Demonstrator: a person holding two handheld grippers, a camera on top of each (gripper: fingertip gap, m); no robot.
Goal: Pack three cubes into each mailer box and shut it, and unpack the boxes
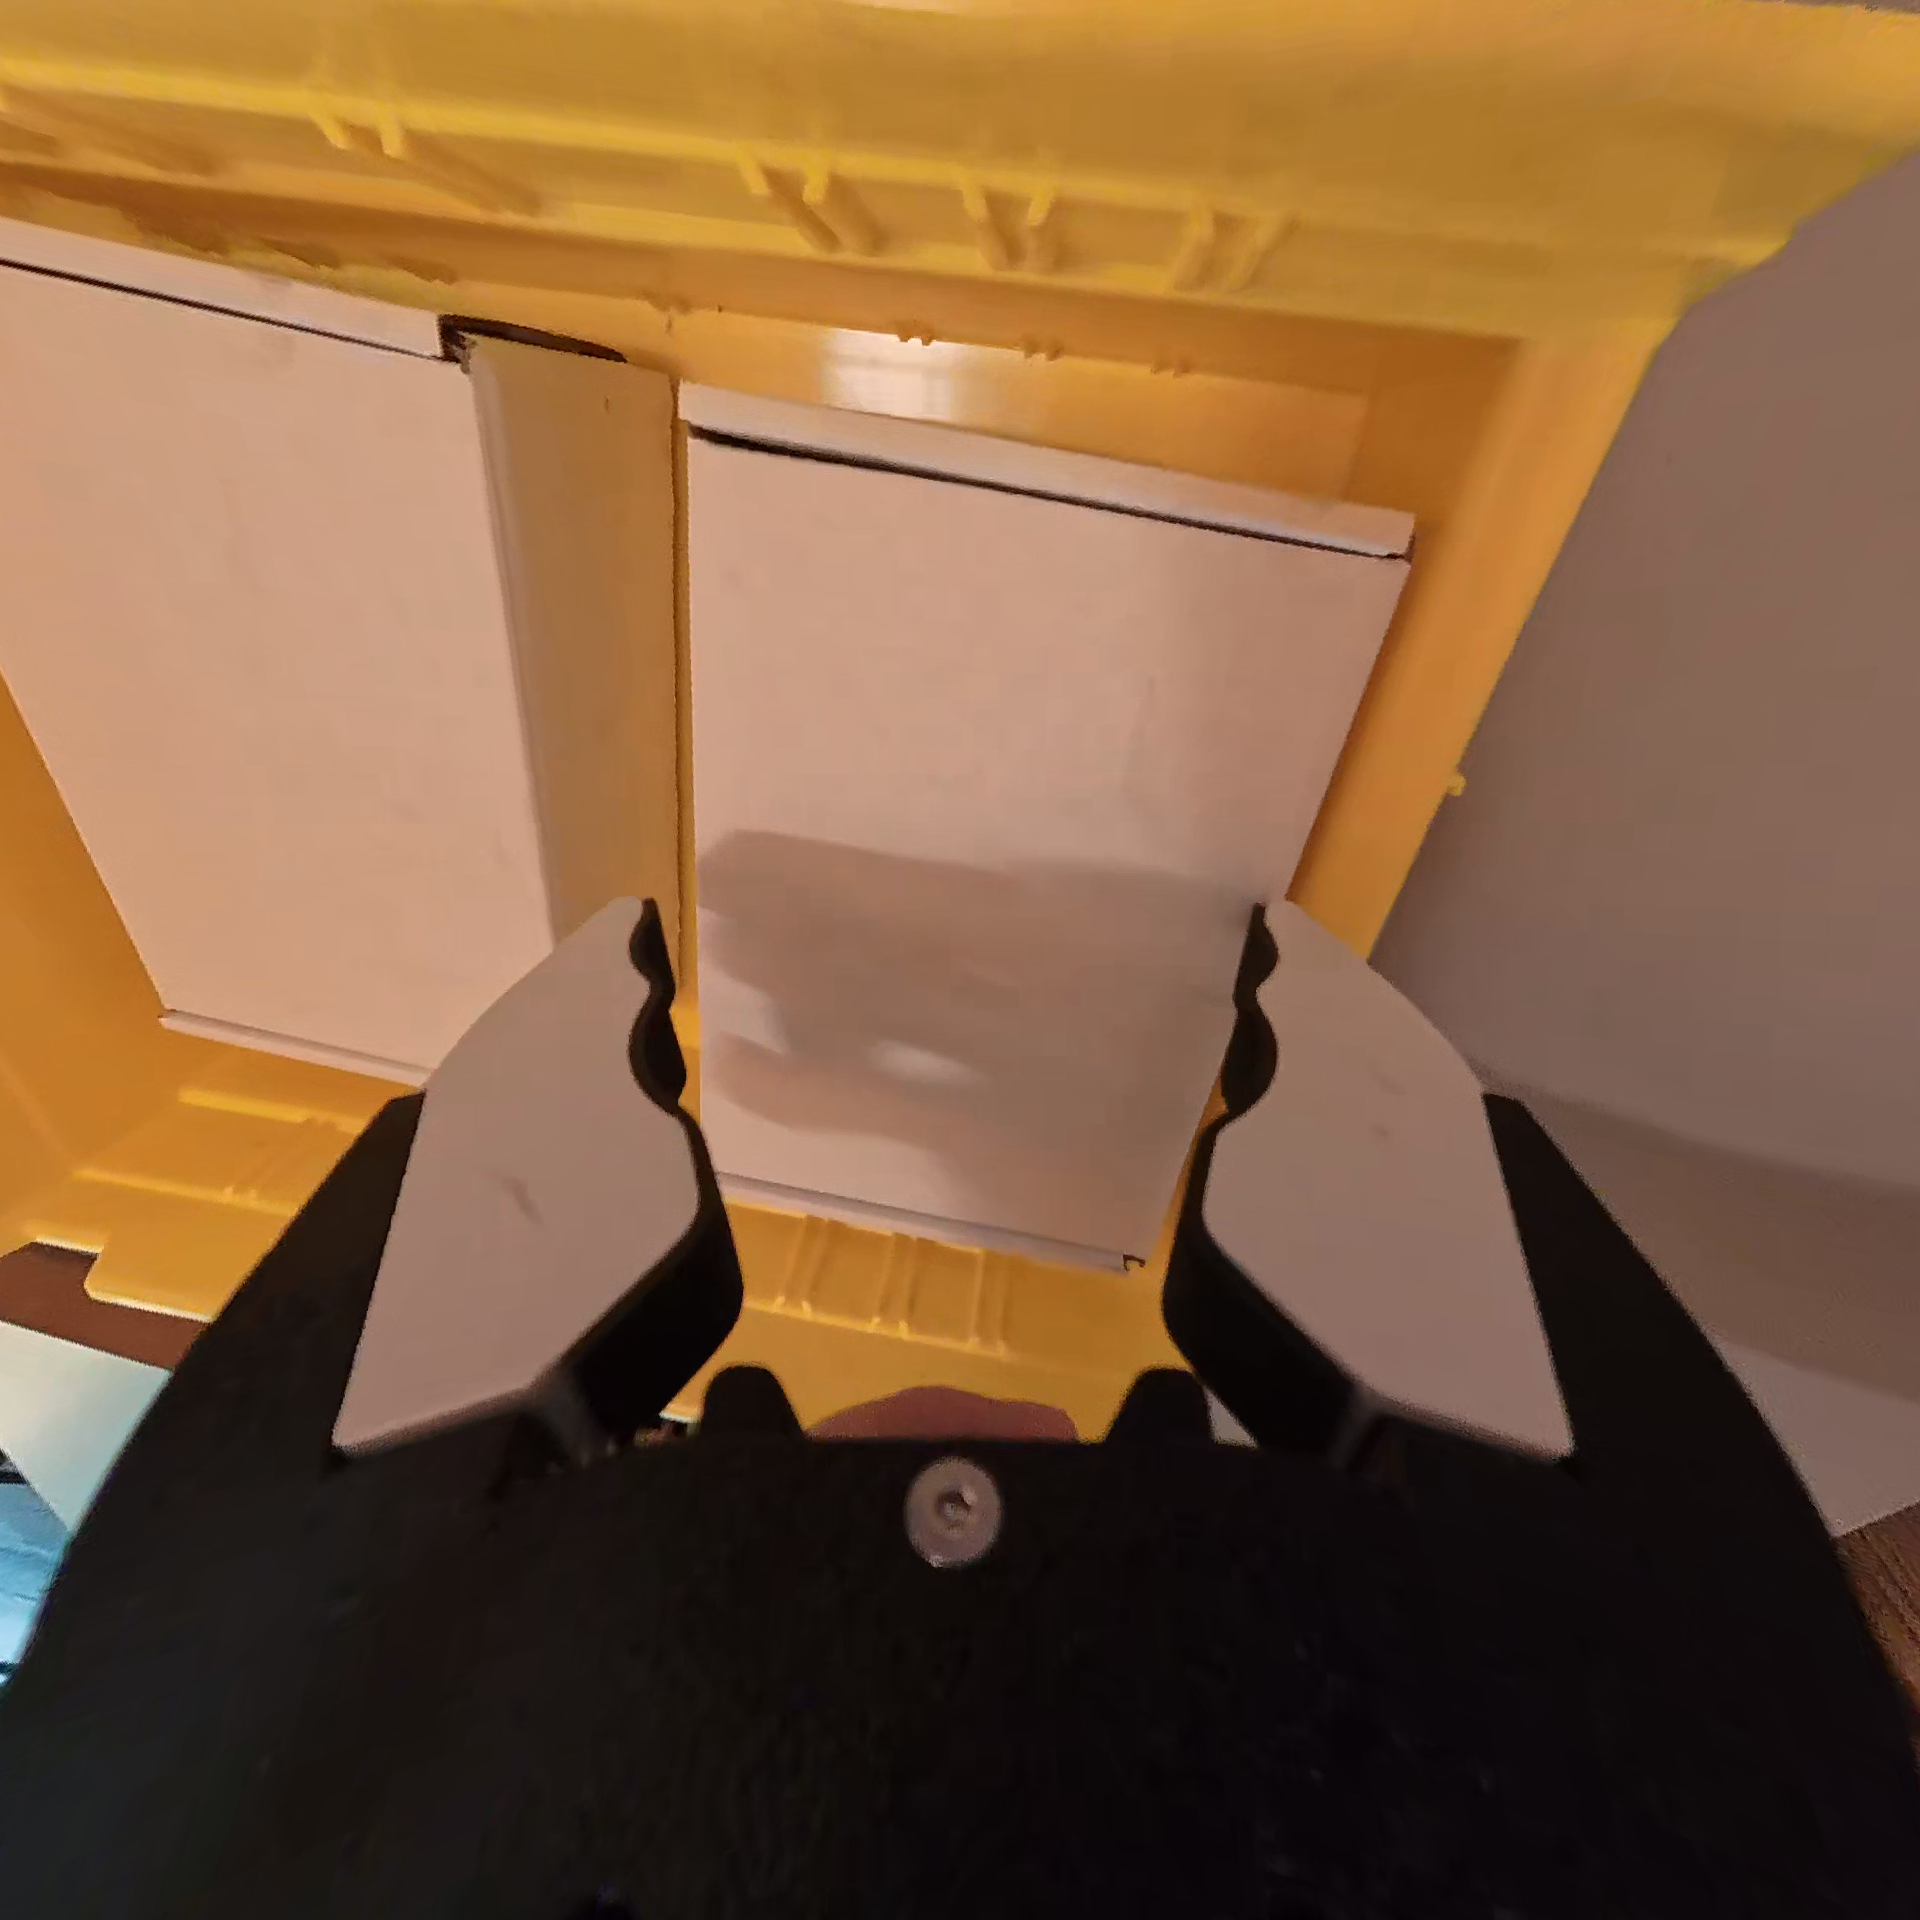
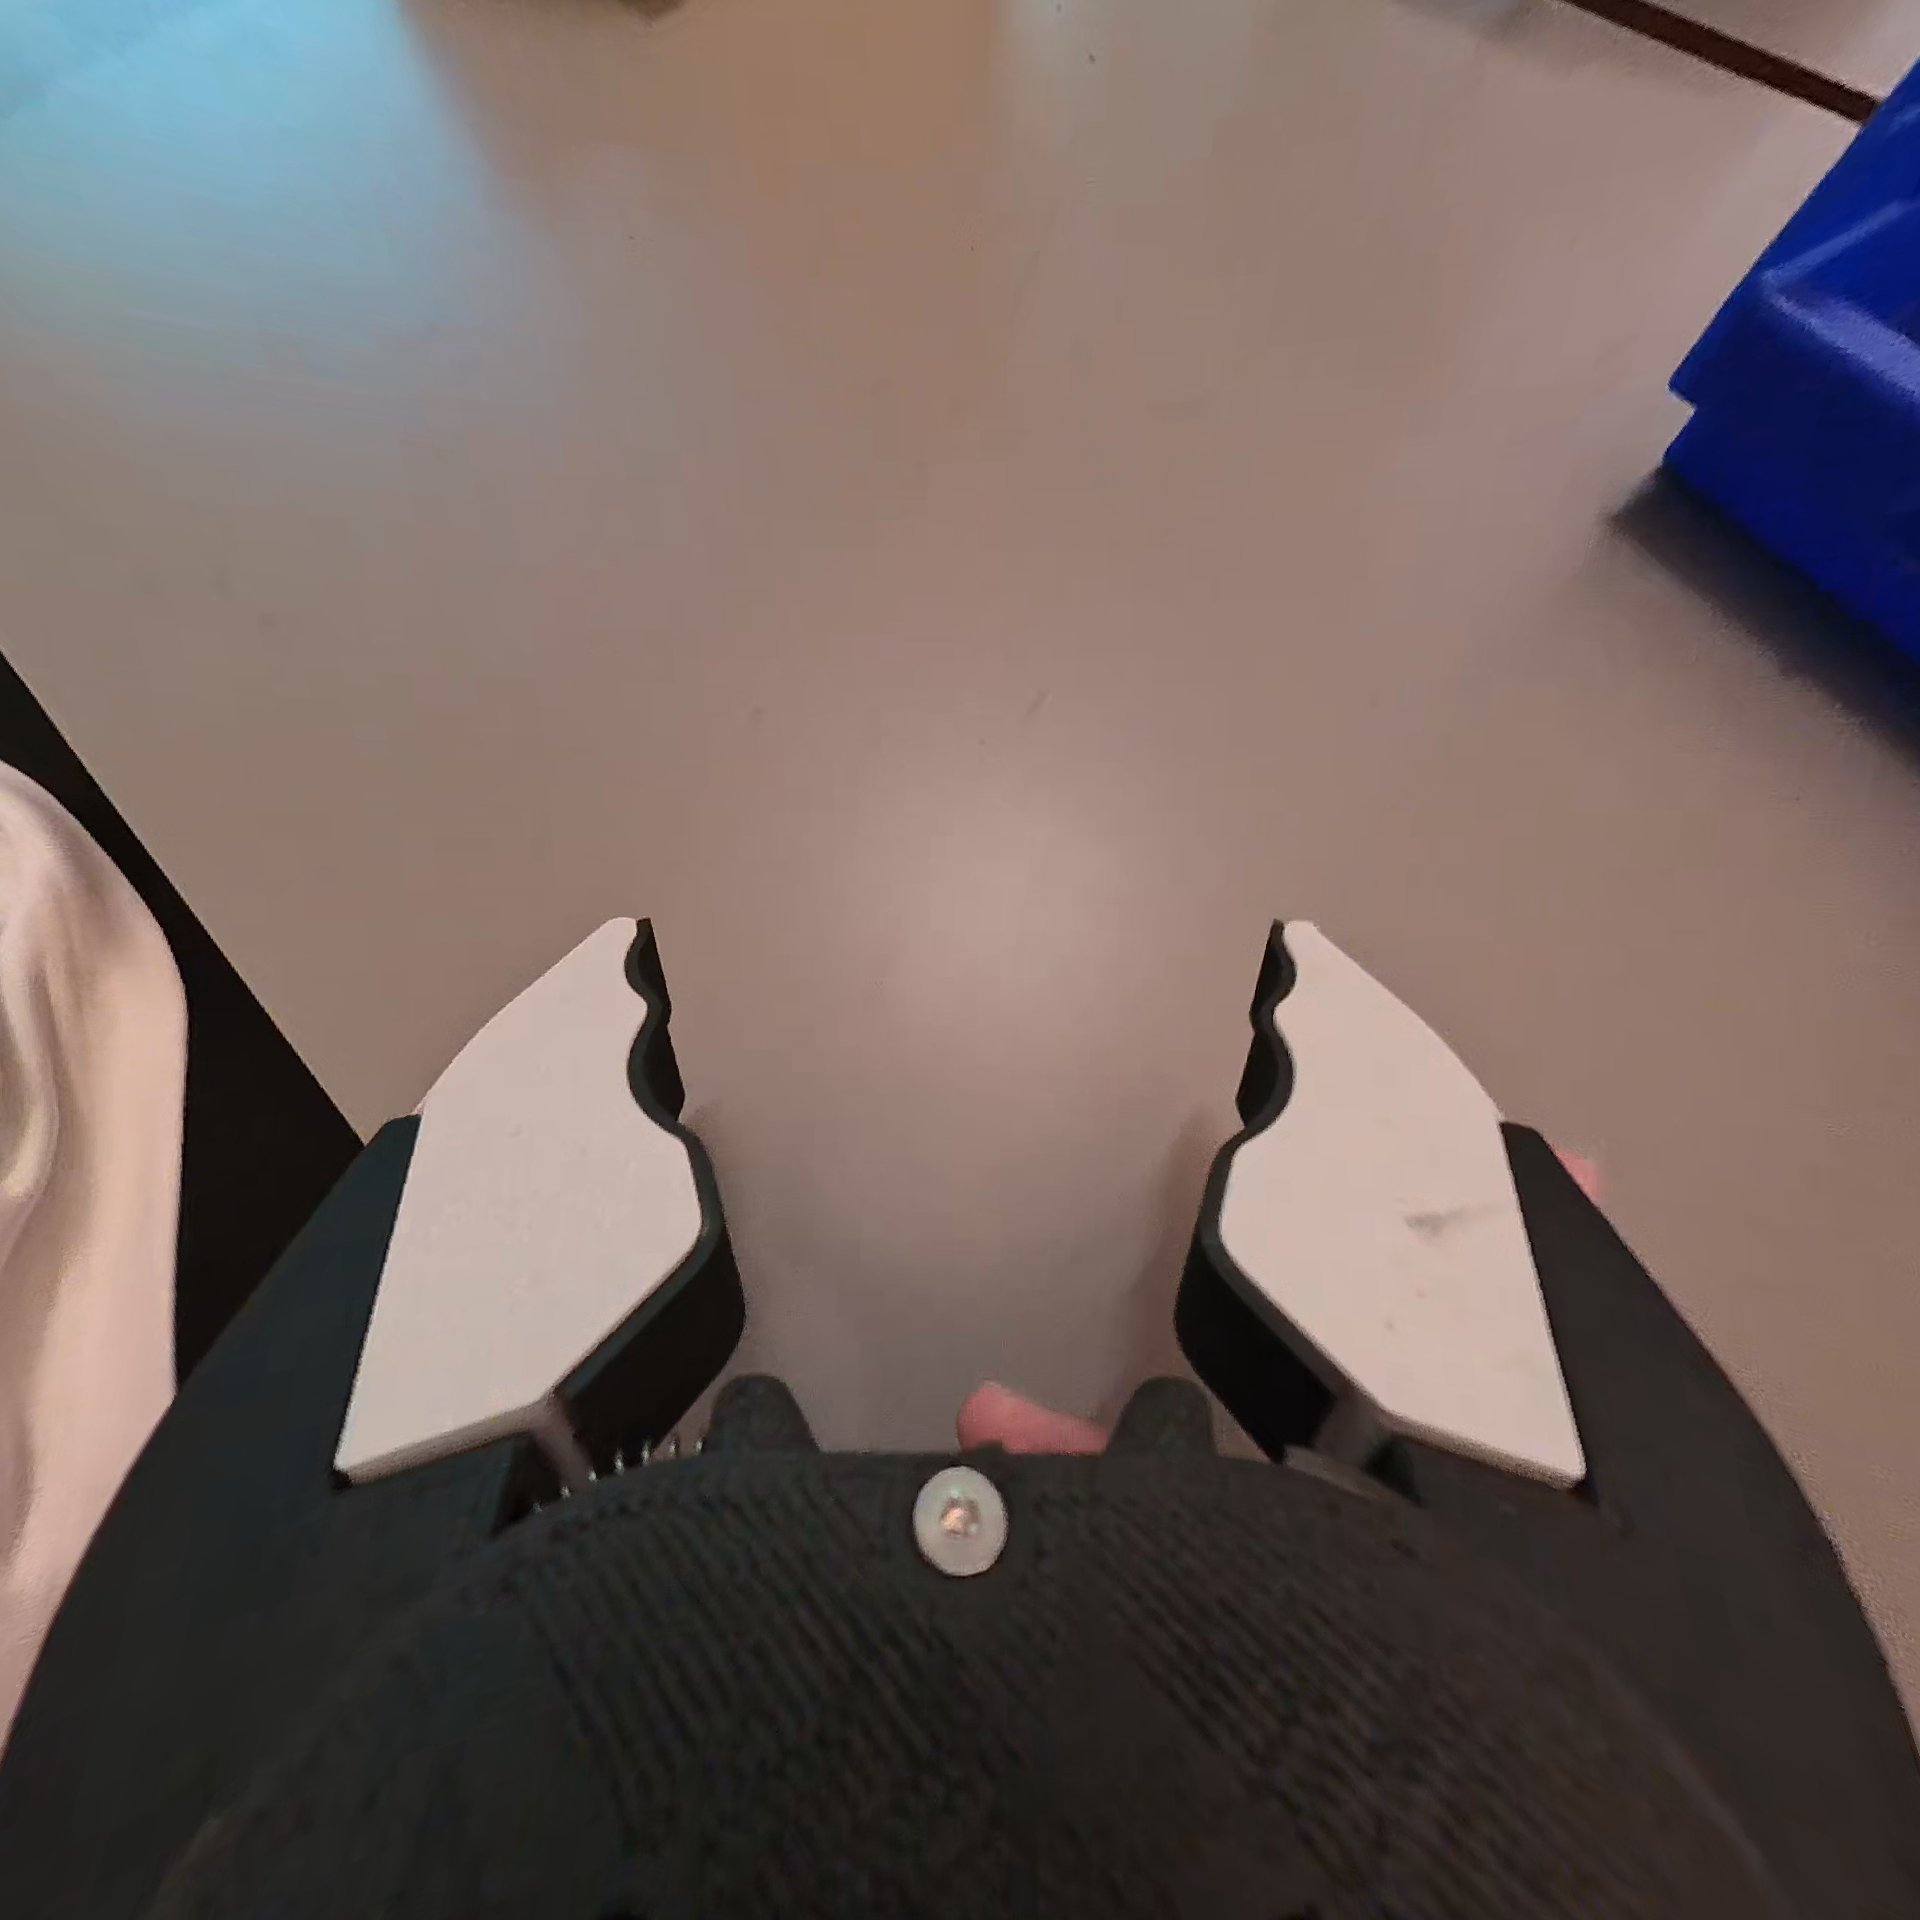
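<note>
Filling the left wrist view, a large yellow plastic crate (image 1: 935, 125) holds two closed white cardboard mailer boxes (image 1: 997, 748) side by side. A blue plastic bin (image 2: 1829, 395) sits at the grey tabletop's (image 2: 831, 468) right edge. Left gripper (image 1: 951, 914) hangs spread wide above the right-hand box; right gripper (image 2: 961, 935) gapes empty over bare table.
</note>
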